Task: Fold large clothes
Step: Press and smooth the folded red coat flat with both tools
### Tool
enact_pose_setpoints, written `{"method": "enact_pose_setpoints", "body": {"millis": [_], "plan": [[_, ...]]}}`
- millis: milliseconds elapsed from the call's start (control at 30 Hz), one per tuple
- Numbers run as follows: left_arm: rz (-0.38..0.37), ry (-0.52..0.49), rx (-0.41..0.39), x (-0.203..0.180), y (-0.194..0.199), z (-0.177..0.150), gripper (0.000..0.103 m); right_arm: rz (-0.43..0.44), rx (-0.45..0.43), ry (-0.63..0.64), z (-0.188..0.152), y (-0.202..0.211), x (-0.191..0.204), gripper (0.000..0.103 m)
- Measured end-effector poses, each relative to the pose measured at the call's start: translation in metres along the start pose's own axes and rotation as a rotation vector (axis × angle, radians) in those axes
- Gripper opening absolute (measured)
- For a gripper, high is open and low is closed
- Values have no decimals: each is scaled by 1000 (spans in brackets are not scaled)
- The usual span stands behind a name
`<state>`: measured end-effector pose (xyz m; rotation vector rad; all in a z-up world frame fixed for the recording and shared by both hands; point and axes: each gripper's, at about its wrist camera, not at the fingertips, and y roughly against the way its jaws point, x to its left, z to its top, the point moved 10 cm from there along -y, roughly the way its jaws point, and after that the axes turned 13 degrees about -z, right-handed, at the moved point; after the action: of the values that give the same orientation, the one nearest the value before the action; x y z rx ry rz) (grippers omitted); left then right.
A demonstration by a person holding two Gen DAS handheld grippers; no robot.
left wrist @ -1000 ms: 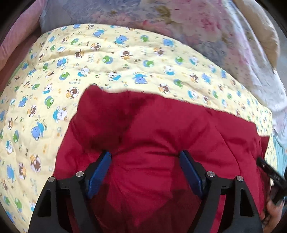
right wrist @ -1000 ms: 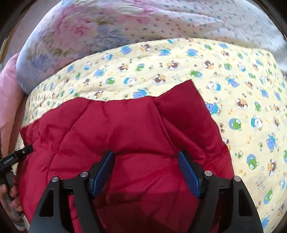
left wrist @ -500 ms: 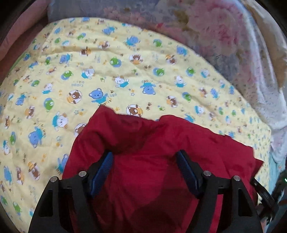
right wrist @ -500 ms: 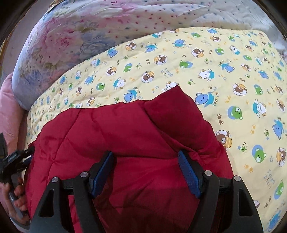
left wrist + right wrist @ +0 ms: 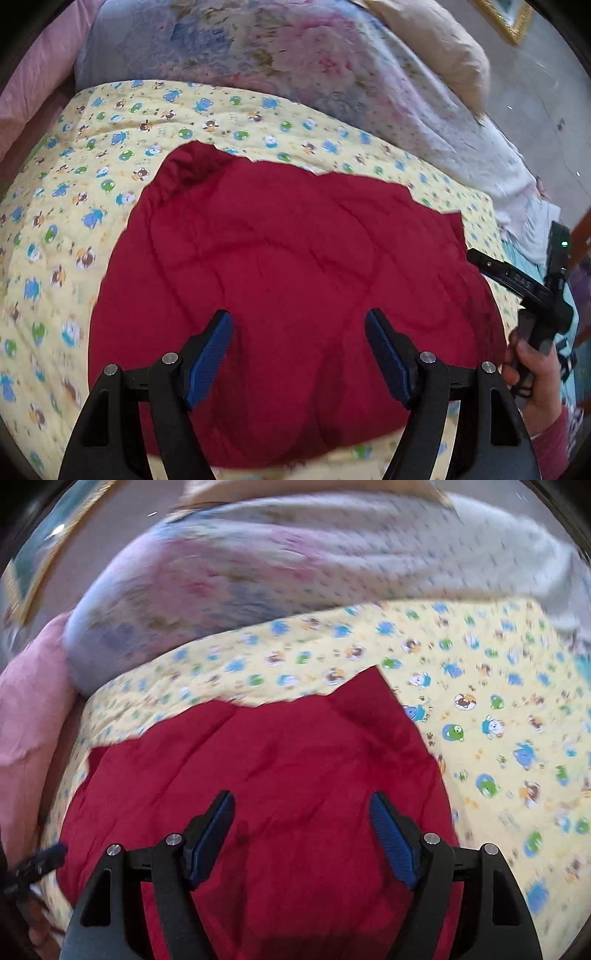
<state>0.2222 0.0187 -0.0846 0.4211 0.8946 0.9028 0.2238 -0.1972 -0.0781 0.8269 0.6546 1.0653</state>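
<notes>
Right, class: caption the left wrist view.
Open left gripper above a folded red garment on the bear-print quilt.

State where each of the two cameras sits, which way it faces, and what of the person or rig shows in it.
Left wrist: on the left gripper, facing forward and down over the quilted red garment; open blue-padded fingers in front, the right gripper and hand at the right edge.
Right wrist: on the right gripper, facing the same garment; open fingers in front.
Shared: the garment, the yellow bear-print quilt and the floral bedding.
</notes>
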Motion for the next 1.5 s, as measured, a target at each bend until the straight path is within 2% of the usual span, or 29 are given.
{"method": "enact_pose_setpoints", "body": {"millis": [133,200,300,367,533,667,967,1267,1500], "plan": [[-10,-4,27,-12,9,-28,74,16,-8,87,-37,32,21,77],[17,-30,39,-14,9,-39,74,16,1,124,-58,39,27,77],[57,-37,78,-8,-3,-46,74,-73,53,183,-85,29,22,77],[61,-38,85,-2,-12,-47,76,-98,65,160,-96,25,12,80],[99,-84,93,-2,-28,-46,77,-108,87,92,-101,16,-8,81],[112,-90,86,-1,-30,-51,78,-137,74,104,-105,14,-6,82],[161,-86,75,-2,-31,-55,78,-131,43,74,-110,10,-5,87],[270,-143,49,-28,-3,-58,78,-125,36,65,-110,9,-6,87],[313,-137,34,-31,14,-58,79,-131,62,62,-107,15,-5,88]]}}
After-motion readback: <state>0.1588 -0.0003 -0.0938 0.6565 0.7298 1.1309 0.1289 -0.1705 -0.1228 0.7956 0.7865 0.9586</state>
